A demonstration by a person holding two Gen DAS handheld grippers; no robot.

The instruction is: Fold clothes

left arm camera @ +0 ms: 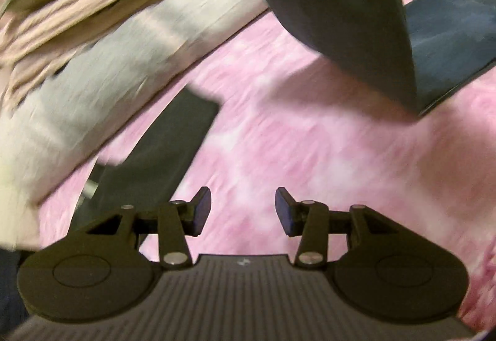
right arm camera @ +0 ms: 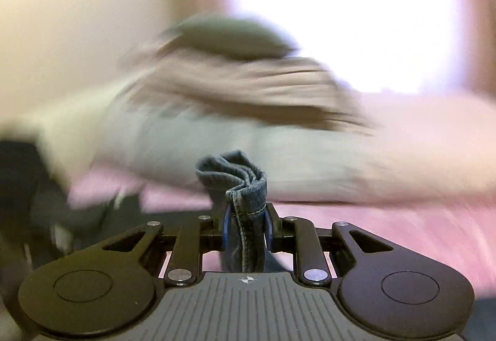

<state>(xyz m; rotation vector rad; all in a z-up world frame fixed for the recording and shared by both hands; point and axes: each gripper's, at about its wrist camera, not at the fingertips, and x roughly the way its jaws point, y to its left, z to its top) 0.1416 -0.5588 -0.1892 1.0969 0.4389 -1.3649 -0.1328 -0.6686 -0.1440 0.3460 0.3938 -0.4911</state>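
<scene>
A pink bedspread [left arm camera: 310, 139] fills the lower view; pillows [left arm camera: 108, 46] stack at ten o'clock. A cream wall [right arm camera: 77, 15] at ten, a bright window [right arm camera: 341, 15] at one.
</scene>
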